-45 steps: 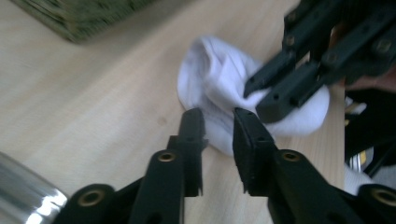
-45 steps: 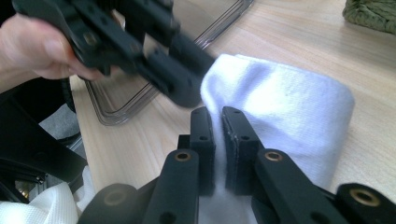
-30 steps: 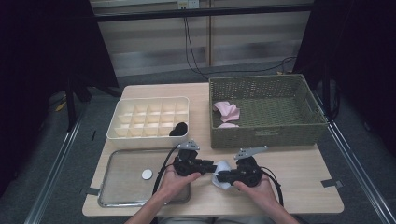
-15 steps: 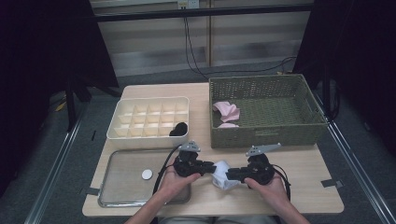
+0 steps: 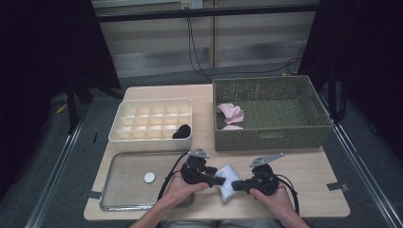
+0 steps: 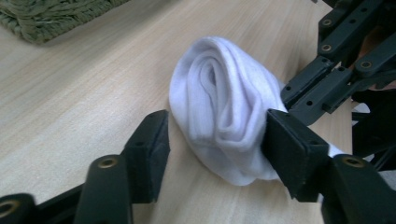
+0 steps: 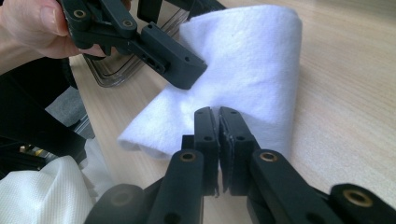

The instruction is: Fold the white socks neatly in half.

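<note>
A rolled white sock lies on the wooden table near its front edge, between my two grippers. In the left gripper view the sock shows its rolled end. My left gripper straddles that end and its jaws have just been opening. One pad touches the cloth and the other stands clear of it. My right gripper comes from the other side with its jaws shut together, pinching the sock at its near edge.
A green wicker basket at the back right holds pink cloths. A white compartment box at the back left has a dark bundle in one cell. A metal tray with a small white disc lies front left.
My right gripper has shifted a little to the right, away from the left one. The left gripper's jaws have spread apart around the sock. The left hand stayed in place.
</note>
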### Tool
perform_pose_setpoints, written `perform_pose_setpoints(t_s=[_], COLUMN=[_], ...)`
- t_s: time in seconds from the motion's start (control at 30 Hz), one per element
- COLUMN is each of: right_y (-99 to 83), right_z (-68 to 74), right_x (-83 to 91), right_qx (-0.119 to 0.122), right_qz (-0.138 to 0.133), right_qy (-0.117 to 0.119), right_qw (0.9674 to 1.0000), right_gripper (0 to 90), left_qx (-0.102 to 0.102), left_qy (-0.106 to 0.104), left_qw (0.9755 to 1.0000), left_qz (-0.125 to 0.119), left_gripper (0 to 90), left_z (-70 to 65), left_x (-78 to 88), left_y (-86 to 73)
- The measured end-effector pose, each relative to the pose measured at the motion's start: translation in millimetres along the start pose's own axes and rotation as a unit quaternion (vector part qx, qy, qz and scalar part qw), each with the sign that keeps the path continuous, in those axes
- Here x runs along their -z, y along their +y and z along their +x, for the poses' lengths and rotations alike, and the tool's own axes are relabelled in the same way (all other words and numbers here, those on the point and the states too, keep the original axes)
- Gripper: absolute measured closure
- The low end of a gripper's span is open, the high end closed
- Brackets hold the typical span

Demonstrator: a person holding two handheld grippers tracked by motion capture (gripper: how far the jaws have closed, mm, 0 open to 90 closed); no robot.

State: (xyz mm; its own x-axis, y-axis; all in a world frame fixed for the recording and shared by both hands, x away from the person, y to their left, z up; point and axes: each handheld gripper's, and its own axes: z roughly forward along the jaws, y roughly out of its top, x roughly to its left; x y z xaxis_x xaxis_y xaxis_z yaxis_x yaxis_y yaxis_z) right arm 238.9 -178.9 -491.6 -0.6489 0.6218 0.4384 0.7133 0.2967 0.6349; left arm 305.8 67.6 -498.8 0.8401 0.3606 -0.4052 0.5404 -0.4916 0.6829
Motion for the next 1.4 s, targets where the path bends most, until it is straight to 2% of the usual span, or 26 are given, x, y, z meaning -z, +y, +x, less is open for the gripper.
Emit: perform_pose_setpoints(t_s=[0.13,0.17,0.23,0.27,0.33,0.37,0.43,0.53,0.6,0.77,0.83,1.1,1.17,1.23,1.27,1.37,1.4], right_y=[0.2,1.3,6.0,8.0,8.2,7.5,7.1,4.6,3.2,0.7,-1.1,0.0,0.4,0.9,1.0,1.0,0.8], right_z=[-0.1,-0.2,-0.4,-1.3,-6.8,-8.4,-10.0,-11.1,-11.0,-11.9,-12.1,-10.7,-9.8,-9.1,-8.5,-8.4,-8.4], right_x=[1.2,2.6,8.8,11.4,12.2,11.8,12.1,8.6,7.5,3.9,1.3,-1.4,-2.1,-3.4,-3.8,-4.4,-4.4], right_qx=[-0.003,-0.001,0.004,0.008,-0.001,-0.004,0.0,-0.002,-0.007,-0.009,-0.011,-0.009,-0.011,-0.007,-0.006,-0.005,-0.006], right_qz=[0.005,0.002,-0.011,-0.014,-0.016,-0.014,-0.01,0.007,0.016,0.034,0.033,0.032,0.033,0.033,0.033,0.032,0.031], right_qy=[0.0,-0.002,-0.013,-0.023,-0.02,-0.029,-0.033,-0.043,-0.043,-0.044,-0.042,-0.043,-0.041,-0.042,-0.044,-0.043,-0.042], right_qw=[1.0,1.0,0.9998,0.9996,0.9997,0.9995,0.9994,0.9991,0.9989,0.9984,0.9985,0.9985,0.9985,0.9985,0.9985,0.9986,0.9986], right_gripper=[86.4,84.6,83.4,81.6,75.7,72.9,71.5,71.0,71.2,72.7,73.7,74.4,74.8,75.3,75.5,76.0,76.1], left_qx=[-0.006,-0.017,-0.02,-0.018,-0.021,-0.021,-0.022,-0.022,-0.026,-0.027,-0.03,-0.029,-0.03,-0.033,-0.031,-0.03,-0.033], left_qy=[0.002,0.011,0.008,0.008,0.009,0.01,0.009,0.008,0.012,0.005,0.004,-0.001,-0.007,-0.01,-0.02,-0.032,-0.037], left_qw=[0.9999,0.9997,0.9996,0.9996,0.9995,0.9996,0.9996,0.9996,0.9994,0.9995,0.9993,0.9995,0.9994,0.9993,0.9991,0.9987,0.9986], left_qz=[0.011,0.016,0.021,0.02,0.021,0.017,0.017,0.017,0.02,0.015,0.019,0.013,0.012,0.016,0.021,0.025,0.019], left_gripper=[39.2,39.8,40.6,40.6,40.6,40.5,39.8,38.5,36.2,30.4,28.8,26.5,26.4,29.0,31.8,41.4,46.4], left_z=[0.7,-0.7,-0.9,-0.6,-0.7,-1.1,-1.2,-1.4,-1.6,-2.8,-2.8,-3.9,-4.6,-7.6,-8.0,-9.0,-10.1], left_x=[-1.7,-2.0,-2.4,-2.5,-2.7,-3.4,-3.5,-3.6,-3.2,-4.8,-4.4,-5.2,-6.2,-7.8,-8.2,-8.4,-7.2], left_y=[-0.8,-0.6,-1.1,-1.5,-1.5,-1.6,-1.7,-1.7,-1.4,-2.2,-1.8,-3.7,-3.8,-3.3,-3.2,-3.2,-3.2])
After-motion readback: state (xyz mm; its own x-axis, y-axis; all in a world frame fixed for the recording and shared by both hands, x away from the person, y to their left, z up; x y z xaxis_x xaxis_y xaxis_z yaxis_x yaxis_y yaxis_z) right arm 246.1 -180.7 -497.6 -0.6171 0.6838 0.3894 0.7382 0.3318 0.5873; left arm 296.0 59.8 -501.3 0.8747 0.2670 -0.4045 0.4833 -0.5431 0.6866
